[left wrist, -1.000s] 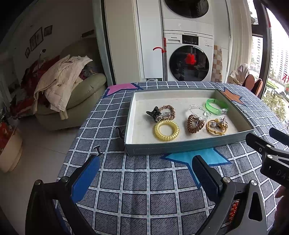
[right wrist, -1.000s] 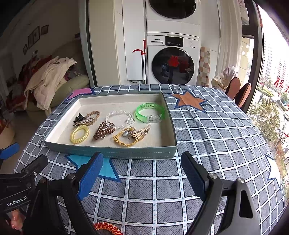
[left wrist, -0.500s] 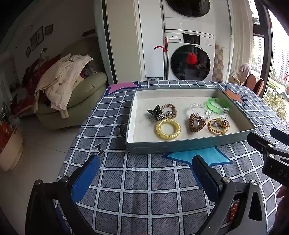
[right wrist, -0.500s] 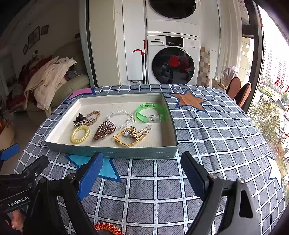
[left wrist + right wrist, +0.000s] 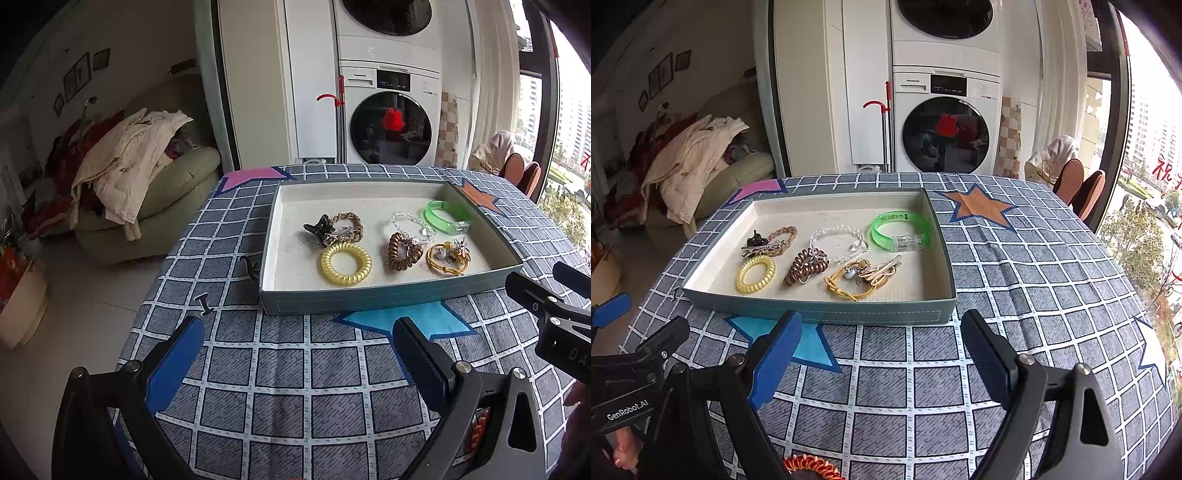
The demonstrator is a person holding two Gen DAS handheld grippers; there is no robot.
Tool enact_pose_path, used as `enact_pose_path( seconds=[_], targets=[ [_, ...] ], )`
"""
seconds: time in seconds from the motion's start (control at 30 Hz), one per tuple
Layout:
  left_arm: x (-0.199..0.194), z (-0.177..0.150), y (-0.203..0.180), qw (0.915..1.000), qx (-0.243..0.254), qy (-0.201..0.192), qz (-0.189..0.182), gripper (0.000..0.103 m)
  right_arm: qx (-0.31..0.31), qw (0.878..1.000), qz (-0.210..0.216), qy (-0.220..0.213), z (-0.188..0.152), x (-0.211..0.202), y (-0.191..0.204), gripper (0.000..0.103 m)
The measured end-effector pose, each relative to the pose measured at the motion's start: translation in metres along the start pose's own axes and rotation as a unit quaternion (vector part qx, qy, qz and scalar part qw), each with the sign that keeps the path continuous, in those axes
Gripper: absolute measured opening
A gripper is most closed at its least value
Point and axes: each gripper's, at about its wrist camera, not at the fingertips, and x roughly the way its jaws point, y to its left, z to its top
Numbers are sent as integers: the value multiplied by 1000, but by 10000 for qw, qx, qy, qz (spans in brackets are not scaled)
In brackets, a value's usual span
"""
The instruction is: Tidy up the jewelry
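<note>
A shallow grey-green tray (image 5: 369, 299) (image 5: 849, 314) sits on the checked tablecloth. It holds a yellow coil hair tie (image 5: 346, 264), a brown coil tie (image 5: 404, 252), a green bangle (image 5: 445, 216), a clear bead bracelet (image 5: 836, 240), a black claw clip (image 5: 319, 228) on a braided band, and a yellow cord with charms (image 5: 857, 280). My left gripper (image 5: 295, 332) hovers open just in front of the tray's near wall, nothing between its fingers. My right gripper (image 5: 882, 325) stands open before the same wall, also empty. An orange coil tie (image 5: 812, 466) lies under the right gripper.
A small black pin (image 5: 203, 303) and another dark clip (image 5: 251, 267) lie on the cloth left of the tray. The table's left edge drops to the floor beside a sofa (image 5: 155, 184) piled with clothes. Stacked washing machines (image 5: 945, 122) stand behind; chairs (image 5: 1078, 184) are at the right.
</note>
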Motion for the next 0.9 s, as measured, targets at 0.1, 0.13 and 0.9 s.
enact_pose_path(
  seconds=[0.1, 0.13, 0.9],
  targets=[
    [0, 0, 1, 10000, 5, -5, 14, 103, -5, 10000, 2, 2, 0, 0, 0, 90],
    [-1, 0, 1, 10000, 0, -4, 12, 103, -9, 10000, 4, 0, 0, 0, 0, 90],
    [0, 0, 0, 10000, -17, 29, 13, 103, -39, 10000, 13, -6, 0, 1, 2, 90]
  ],
)
